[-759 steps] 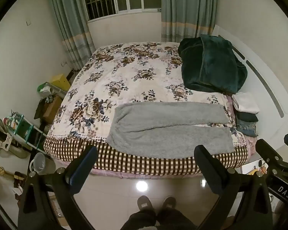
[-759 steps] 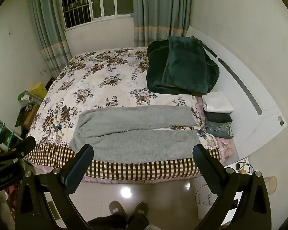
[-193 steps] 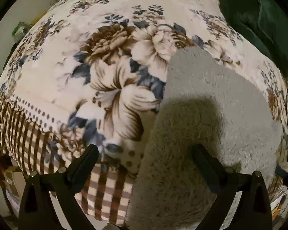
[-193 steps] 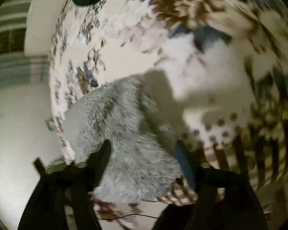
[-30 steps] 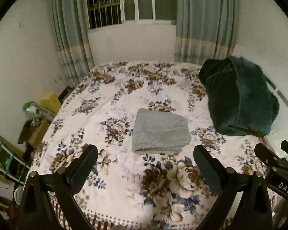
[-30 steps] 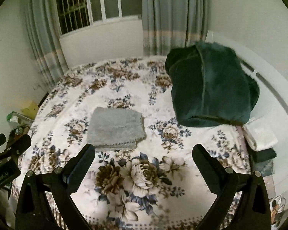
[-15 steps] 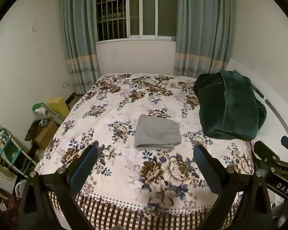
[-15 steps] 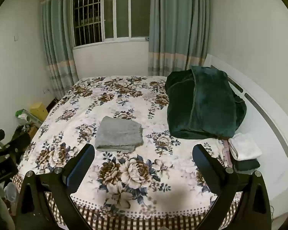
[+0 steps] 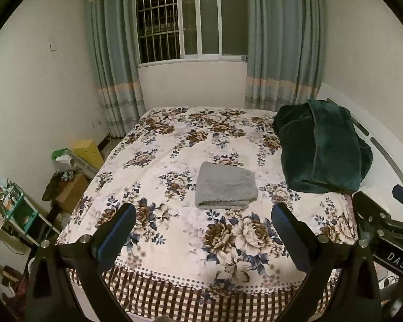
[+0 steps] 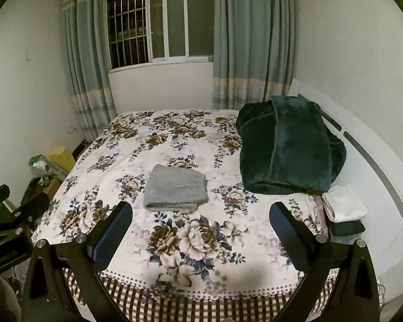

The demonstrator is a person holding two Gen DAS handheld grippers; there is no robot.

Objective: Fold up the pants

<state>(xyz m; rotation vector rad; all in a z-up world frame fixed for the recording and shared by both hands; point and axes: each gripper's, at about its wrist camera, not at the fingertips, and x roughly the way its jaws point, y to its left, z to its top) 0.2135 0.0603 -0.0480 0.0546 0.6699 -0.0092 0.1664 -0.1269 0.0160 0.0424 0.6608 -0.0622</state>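
Observation:
The grey fleece pants (image 9: 225, 185) lie folded into a compact rectangle near the middle of the flowered bed (image 9: 174, 244); the right wrist view shows the same pants (image 10: 176, 188) on the bed (image 10: 201, 241). My left gripper (image 9: 203, 218) is held open, well back from the bed's foot, with nothing between its fingers. My right gripper (image 10: 201, 216) is open too, equally far from the pants and empty. The right gripper's body (image 9: 384, 225) shows at the right edge of the left wrist view.
A dark green blanket (image 10: 287, 145) is heaped at the bed's right. A small stack of folded clothes (image 10: 344, 209) sits by the white headboard (image 10: 376, 166). Boxes and shelves (image 9: 67, 177) crowd the floor on the left. Curtains and a barred window (image 9: 190, 21) fill the far wall.
Both grippers have drawn back and up from the bed over the last second, so the folded pants look smaller and farther. The pants have not moved.

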